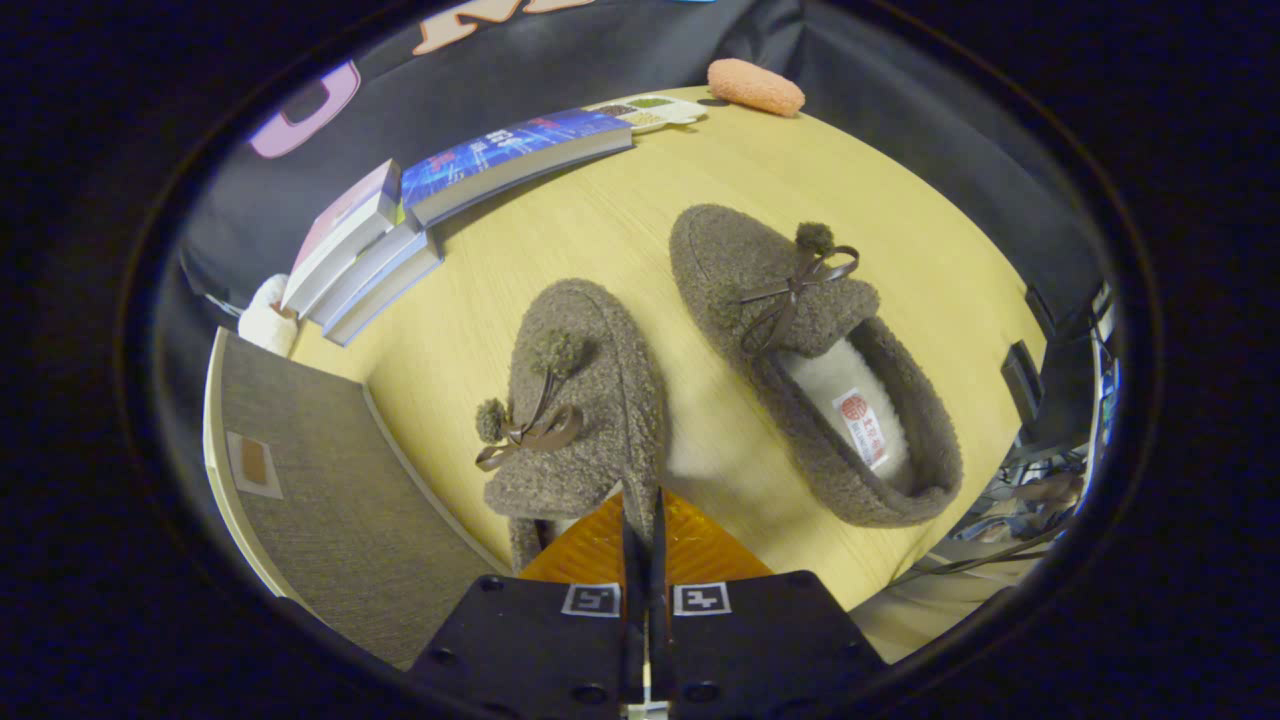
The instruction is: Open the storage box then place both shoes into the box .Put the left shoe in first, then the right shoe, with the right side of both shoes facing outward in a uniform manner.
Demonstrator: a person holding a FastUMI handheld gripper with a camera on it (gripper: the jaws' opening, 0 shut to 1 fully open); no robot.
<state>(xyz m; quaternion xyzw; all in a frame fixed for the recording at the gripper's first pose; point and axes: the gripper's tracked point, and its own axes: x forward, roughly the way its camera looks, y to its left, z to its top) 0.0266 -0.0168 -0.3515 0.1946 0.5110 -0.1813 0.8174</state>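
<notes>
Two brown fuzzy slippers with pom-pom bows lie on the yellow wooden table. The nearer slipper is just ahead of my fingers, toe pointing away. My gripper is shut on the thin side wall of this slipper near its heel. I cannot tell whether it rests on the table or hangs just above it. The other slipper lies to the right of the held one, its white lining and label showing. The storage box, grey fabric with a pale rim and a small tab, stands to the left of my fingers.
Several books are stacked and leaning at the back left of the table. A white segmented tray and an orange fuzzy object sit at the far edge. A white soft item lies behind the box. Cables and equipment hang off the right side.
</notes>
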